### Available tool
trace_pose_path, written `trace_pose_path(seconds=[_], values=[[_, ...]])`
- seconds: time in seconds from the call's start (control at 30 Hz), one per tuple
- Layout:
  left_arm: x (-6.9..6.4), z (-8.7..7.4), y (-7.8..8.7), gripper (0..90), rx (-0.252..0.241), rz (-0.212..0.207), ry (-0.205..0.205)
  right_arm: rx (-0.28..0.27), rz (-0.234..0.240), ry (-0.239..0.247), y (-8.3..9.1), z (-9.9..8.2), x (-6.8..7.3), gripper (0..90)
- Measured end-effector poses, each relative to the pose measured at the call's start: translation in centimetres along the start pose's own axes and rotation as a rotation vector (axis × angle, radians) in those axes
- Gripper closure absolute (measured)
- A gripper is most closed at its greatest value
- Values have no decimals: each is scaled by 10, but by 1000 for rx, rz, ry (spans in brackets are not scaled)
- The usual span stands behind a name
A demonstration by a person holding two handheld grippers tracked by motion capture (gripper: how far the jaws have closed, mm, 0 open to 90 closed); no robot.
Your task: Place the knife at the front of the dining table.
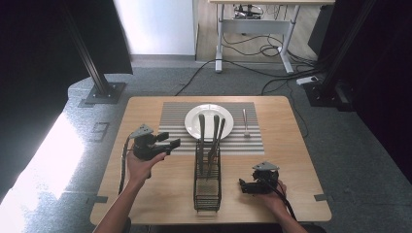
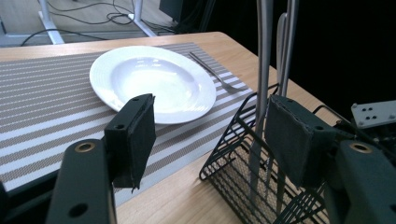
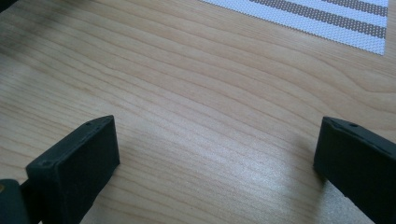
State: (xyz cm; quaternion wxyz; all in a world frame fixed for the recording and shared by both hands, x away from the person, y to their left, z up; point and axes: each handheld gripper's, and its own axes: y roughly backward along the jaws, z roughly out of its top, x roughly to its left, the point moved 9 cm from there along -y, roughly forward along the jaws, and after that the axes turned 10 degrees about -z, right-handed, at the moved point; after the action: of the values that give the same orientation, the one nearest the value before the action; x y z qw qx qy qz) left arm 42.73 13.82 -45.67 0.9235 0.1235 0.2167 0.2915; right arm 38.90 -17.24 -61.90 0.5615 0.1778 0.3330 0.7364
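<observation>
Upright cutlery (image 1: 210, 138) in wire caddy (image 1: 207, 187): just right of my nearer left gripper (image 1: 169, 143), jaws apart; right gripper (image 1: 244, 185) likewise spread, empty.

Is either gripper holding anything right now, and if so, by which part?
Nothing is held. The left gripper is open, aimed toward the cutlery basket, with nothing between its jaws. The right gripper is open over bare table.

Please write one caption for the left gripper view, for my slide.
Open left gripper faces a white round plate on a striped placemat, beside a black wire basket.
</observation>
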Motion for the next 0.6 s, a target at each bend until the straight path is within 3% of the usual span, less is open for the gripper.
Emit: trace_pose_path(seconds=[0.6], values=[[-3,15,-22,347,21,-24,6,-2,1,2,0,0,0,5]])
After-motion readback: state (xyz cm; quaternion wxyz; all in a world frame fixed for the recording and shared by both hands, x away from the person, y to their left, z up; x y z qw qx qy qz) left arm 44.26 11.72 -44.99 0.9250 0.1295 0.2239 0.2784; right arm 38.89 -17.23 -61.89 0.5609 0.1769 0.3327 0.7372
